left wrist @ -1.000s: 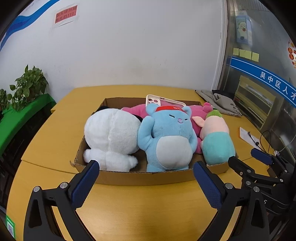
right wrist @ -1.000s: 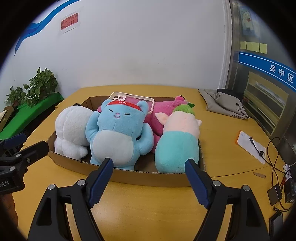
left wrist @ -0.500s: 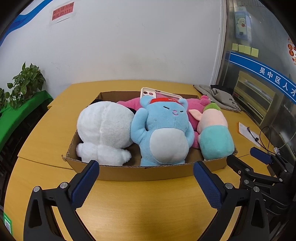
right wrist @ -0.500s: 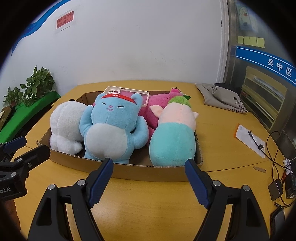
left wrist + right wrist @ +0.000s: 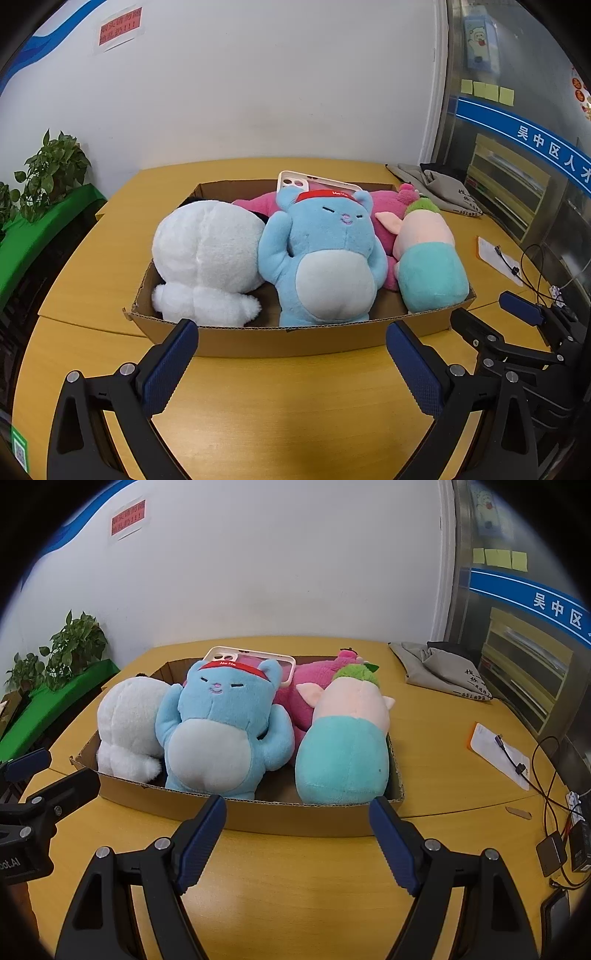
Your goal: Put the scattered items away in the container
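Since the earlier frames my left tool (image 5: 291,360) and right tool (image 5: 297,836) have moved closer to the box (image 5: 295,338); it now fills more of each view. Both tools are wide, holding nothing, just short of the near wall. In the box, left to right: white plush (image 5: 207,258), blue plush (image 5: 325,258), pink plush (image 5: 314,686) behind, teal plush (image 5: 430,266); a phone case (image 5: 314,182) leans at the back. The table (image 5: 295,406) is yellow wood. Plants (image 5: 51,166) stand left, white wall (image 5: 258,85) behind, grey bag (image 5: 439,184) and cables (image 5: 546,775) right.
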Tool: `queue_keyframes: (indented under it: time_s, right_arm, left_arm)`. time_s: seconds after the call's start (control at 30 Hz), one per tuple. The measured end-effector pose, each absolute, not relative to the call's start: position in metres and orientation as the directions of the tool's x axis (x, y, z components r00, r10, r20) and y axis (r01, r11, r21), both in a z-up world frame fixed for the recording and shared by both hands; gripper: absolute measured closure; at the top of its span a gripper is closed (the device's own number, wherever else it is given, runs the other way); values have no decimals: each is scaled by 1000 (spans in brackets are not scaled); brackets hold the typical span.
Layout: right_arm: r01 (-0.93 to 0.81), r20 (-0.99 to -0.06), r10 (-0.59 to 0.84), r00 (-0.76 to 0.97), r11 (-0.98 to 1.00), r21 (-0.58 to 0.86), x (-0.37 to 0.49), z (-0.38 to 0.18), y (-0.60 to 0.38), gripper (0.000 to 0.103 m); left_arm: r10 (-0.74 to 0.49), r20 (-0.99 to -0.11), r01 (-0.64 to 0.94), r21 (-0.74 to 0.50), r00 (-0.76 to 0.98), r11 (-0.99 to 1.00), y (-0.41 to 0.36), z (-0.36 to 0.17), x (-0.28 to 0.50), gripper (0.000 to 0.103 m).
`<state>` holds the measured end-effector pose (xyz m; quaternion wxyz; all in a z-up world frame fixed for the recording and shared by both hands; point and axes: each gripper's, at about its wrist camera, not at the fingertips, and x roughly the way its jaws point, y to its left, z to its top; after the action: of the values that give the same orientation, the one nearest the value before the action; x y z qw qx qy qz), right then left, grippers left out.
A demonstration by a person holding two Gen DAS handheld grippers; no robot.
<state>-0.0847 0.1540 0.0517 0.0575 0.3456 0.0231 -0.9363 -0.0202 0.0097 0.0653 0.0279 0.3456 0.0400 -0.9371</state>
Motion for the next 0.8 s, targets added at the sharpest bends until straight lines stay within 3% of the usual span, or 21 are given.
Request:
queue_keyframes:
  time_s: [0.8]
  right_arm:
    - [132, -653, -96, -751, -991, -7, -80, 49, 148, 23]
  left_arm:
    - [-15, -668, 87, -75, -744, -993, 11, 56, -14, 0]
